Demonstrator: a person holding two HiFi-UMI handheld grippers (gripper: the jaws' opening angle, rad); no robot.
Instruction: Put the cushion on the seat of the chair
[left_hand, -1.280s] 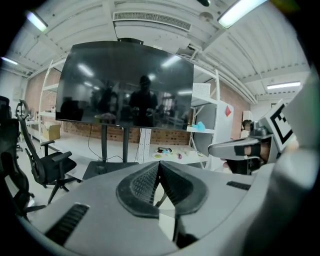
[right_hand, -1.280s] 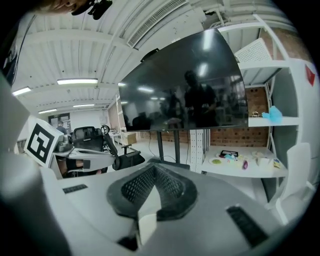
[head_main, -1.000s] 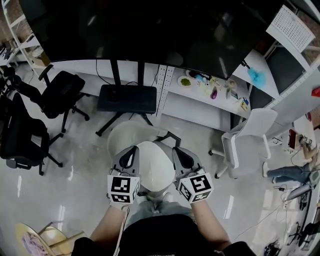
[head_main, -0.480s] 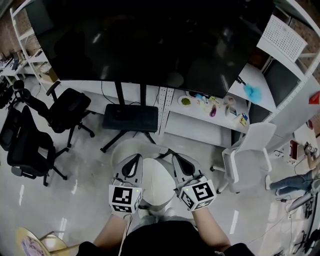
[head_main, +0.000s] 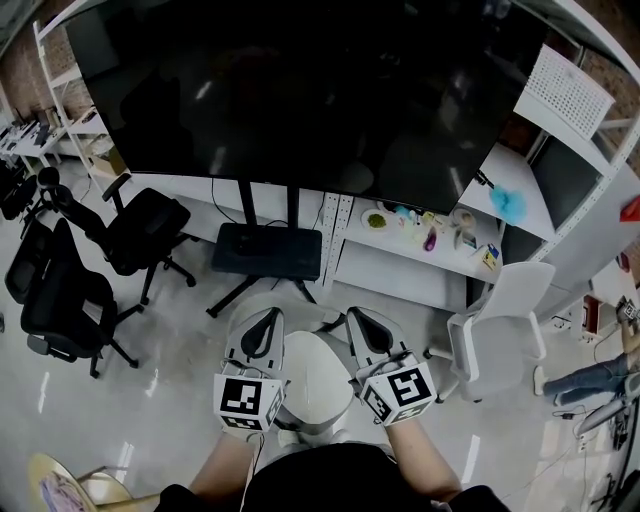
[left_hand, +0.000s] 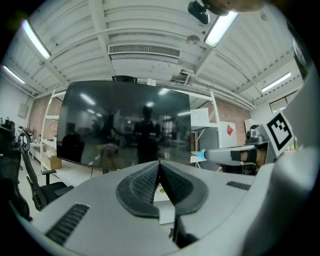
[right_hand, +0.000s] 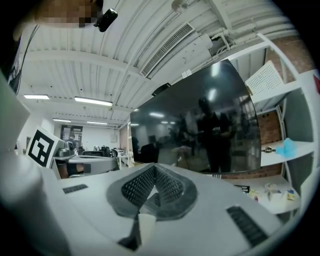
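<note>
The cushion (head_main: 315, 372), a smooth white oval pad with a softly domed top, hangs in front of the person's body between the two grippers, above the glossy pale floor (head_main: 150, 380). The left gripper (head_main: 262, 322) lies along its left flank and the right gripper (head_main: 362, 322) along its right flank. Both seem to touch it from the sides. Each carries a white cube with black square markers at its rear.

The left gripper's jaws are closed together with nothing between them. Its black ribbed pads (left_hand: 142, 182) meet in a thin seam inside a smooth grey shell. The right gripper's jaws are closed too, and its dotted black pads (right_hand: 137, 187) meet edge to edge, empty.

Just beyond the gripper tips a pale round seat (head_main: 300, 312) shows faintly, hard to part from the shiny floor.

Both grippers point toward a huge dark screen (head_main: 300, 90), whose glassy face mirrors ceiling lights and a standing figure. It stands on a post with a flat black rectangular base (head_main: 268, 250).

To the left are two black office chairs (head_main: 140, 225) with mesh backs and star-shaped wheeled feet. To the right stands a white chair (head_main: 505, 310) with a smooth moulded shell. Behind it a white worktop (head_main: 400, 250) carries small coloured items, and a fluffy teal duster (head_main: 510, 205) lies on a shelf above.
</note>
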